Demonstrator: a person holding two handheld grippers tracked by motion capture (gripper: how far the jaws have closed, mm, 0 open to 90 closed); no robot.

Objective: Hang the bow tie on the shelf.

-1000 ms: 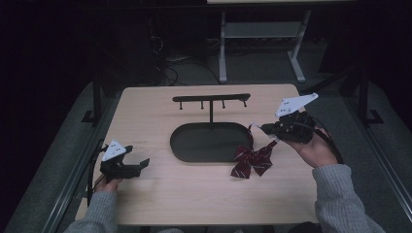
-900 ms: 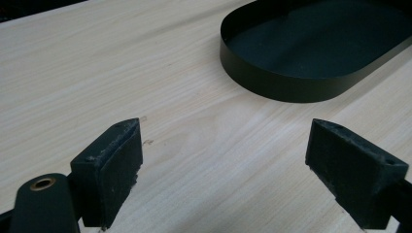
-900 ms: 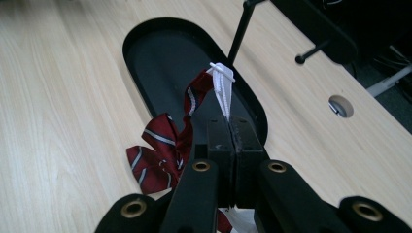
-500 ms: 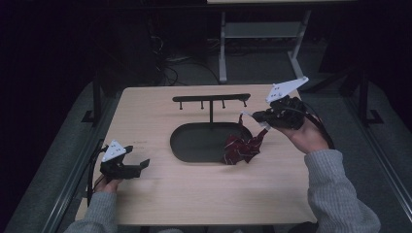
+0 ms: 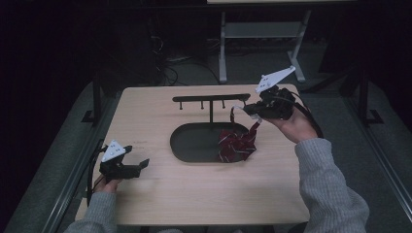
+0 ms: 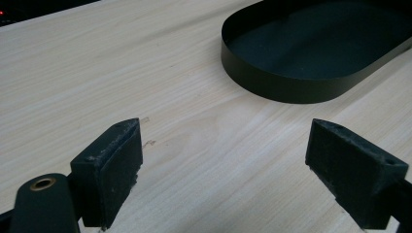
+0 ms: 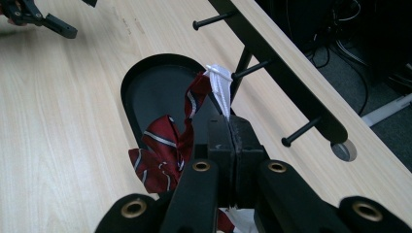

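Bowtie (image 5: 236,141) dark red w/ white stripes, crumpled, white strap

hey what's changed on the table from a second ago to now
The right gripper, shut on the bow tie's white strap, has lifted it from the table and carried it toward the peg rack; the tie now hangs over the black tray's edge. The left gripper stayed put, fingers open; rack and tray unmoved.
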